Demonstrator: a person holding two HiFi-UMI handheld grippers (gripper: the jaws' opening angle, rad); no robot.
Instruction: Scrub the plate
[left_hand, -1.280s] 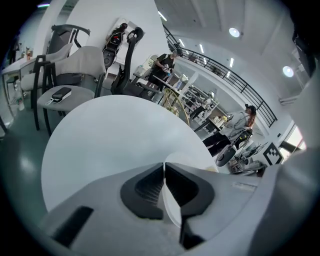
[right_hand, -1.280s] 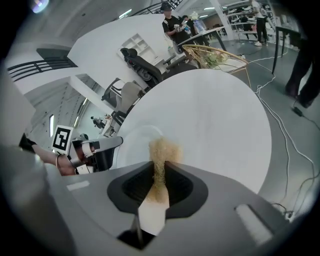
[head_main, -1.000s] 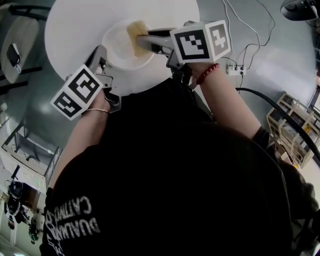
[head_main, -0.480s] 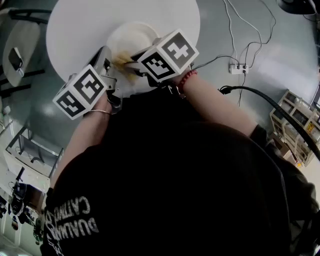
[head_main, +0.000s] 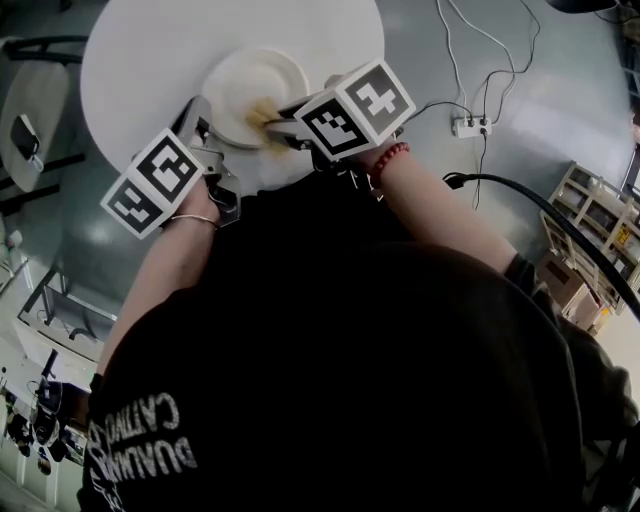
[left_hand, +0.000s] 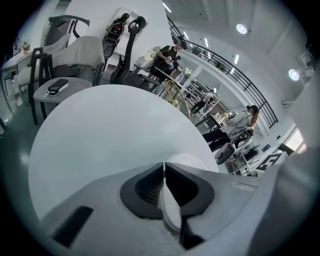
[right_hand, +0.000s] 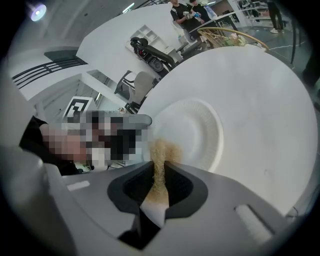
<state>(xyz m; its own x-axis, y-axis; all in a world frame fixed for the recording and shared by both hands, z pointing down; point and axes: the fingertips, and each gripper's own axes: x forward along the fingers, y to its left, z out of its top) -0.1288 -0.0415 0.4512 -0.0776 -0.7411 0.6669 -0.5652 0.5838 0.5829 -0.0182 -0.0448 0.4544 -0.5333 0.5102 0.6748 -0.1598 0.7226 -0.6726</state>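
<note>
One plate (head_main: 250, 75), one sponge (right_hand: 161, 150), two hand-held grippers (left_hand: 164, 167) (right_hand: 161, 172), one table (head_main: 140, 50)

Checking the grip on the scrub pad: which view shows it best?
The right gripper view: the scrub pad is pinched between the jaws of the right tool. The head view shows only a yellow sliver; the left gripper view, none.

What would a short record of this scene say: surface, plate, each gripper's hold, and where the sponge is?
Surface: round white table
Plate: white, on the table near its edge
Left gripper: fingers shut on the plate's rim
Right gripper: fingers shut on a tan sponge
Sponge: at the plate's near edge in the head view
</note>
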